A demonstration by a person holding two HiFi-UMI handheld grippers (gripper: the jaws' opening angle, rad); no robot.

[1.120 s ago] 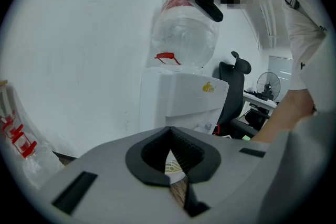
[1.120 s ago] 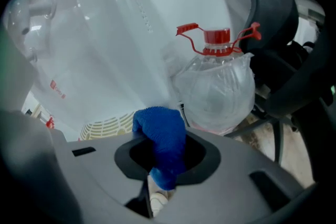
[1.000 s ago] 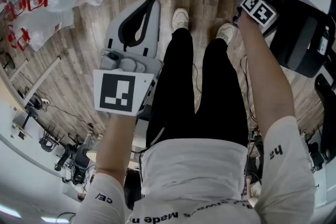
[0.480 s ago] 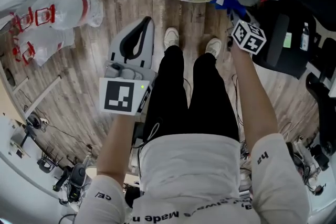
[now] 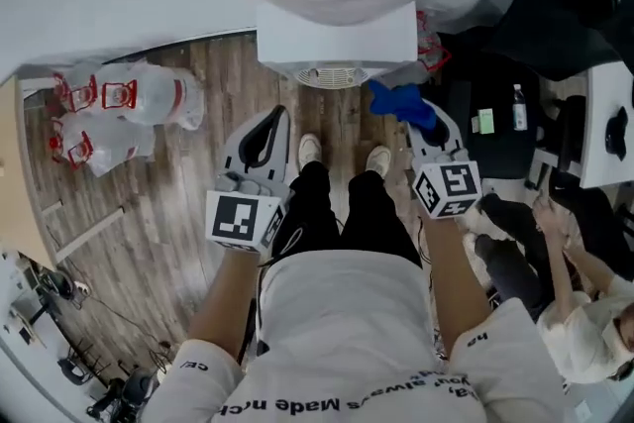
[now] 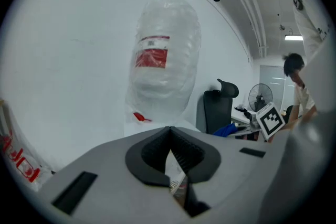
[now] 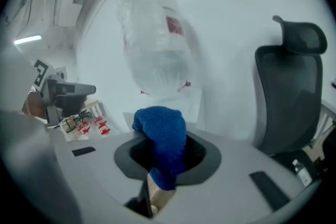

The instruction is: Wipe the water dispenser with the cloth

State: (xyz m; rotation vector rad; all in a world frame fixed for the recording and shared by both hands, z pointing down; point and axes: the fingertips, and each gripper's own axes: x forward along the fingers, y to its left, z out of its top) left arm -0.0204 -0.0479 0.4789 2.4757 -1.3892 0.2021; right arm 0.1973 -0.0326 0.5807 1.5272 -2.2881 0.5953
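Head view has the right gripper [image 5: 424,122] drawn back from the water dispenser [image 5: 337,33], which it reached a second ago; its jaws stay clamped on the blue cloth [image 5: 400,103], now clear of the white cabinet, so wiping looks paused or finished; the left gripper [image 5: 265,126] is closed on nothing; wooden floor [image 5: 178,203] below, office chair [image 7: 290,93] beside.

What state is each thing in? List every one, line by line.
left gripper: shut, empty
right gripper: shut on the cloth
cloth: bunched, clamped in the right gripper, not touching the dispenser
water dispenser: upright, bottle on top
bottle: seated on the dispenser, fill level unclear
chair: upright, empty
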